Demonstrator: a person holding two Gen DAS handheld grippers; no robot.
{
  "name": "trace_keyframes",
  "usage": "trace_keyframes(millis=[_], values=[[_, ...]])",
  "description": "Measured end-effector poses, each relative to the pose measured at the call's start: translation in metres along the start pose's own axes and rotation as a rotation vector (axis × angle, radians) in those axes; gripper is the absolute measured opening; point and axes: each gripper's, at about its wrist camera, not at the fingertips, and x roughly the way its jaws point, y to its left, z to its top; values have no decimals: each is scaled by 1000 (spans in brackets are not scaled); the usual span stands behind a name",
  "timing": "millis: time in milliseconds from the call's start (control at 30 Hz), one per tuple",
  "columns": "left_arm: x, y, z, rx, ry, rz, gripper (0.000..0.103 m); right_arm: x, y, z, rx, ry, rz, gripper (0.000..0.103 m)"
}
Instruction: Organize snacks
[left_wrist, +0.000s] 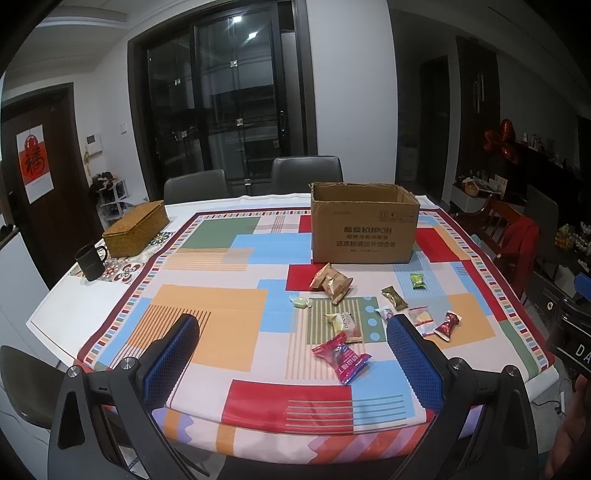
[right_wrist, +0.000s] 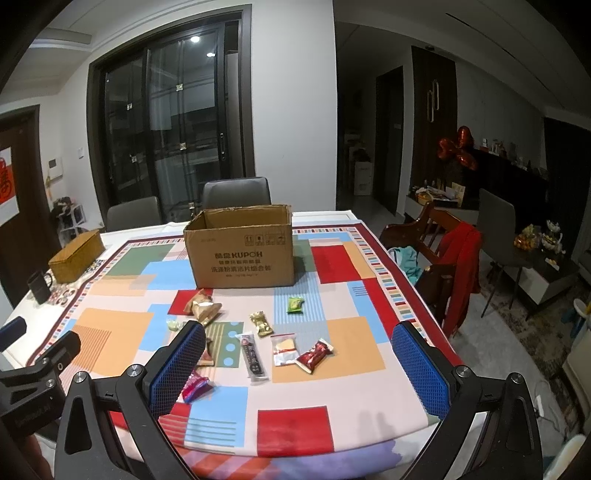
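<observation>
An open cardboard box (left_wrist: 364, 230) (right_wrist: 242, 254) stands at the far middle of the table. Several wrapped snacks lie in front of it: a pink packet (left_wrist: 341, 356) (right_wrist: 195, 386), brown packets (left_wrist: 332, 284) (right_wrist: 203, 306), a green one (left_wrist: 418, 280) (right_wrist: 295, 305), a gold one (left_wrist: 394, 297) (right_wrist: 260, 323), a dark red one (left_wrist: 447, 325) (right_wrist: 314, 355), a black stick (right_wrist: 254, 356). My left gripper (left_wrist: 295, 325) hovers open over the near edge, empty. My right gripper (right_wrist: 299, 332) is open too, holding nothing, with the snacks beyond its fingers.
A woven lidded basket (left_wrist: 135, 229) (right_wrist: 75, 255) and a black mug (left_wrist: 90, 260) (right_wrist: 38, 286) sit at the far left. Grey chairs (left_wrist: 306, 171) stand behind the table; a wooden chair with a red garment (right_wrist: 460, 266) is at the right. The patterned tablecloth (left_wrist: 207, 306) covers the top.
</observation>
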Motion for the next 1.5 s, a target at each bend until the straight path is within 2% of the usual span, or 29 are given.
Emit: trace_keyframes(millis=[1200,1500], values=[[-2,2,2,-2,-7,-9,103,-4,-3,0,0,-7,1,102],[-2,2,6,-3,-9,-10,103,-9,-9,9,-4,-18,-6,102]])
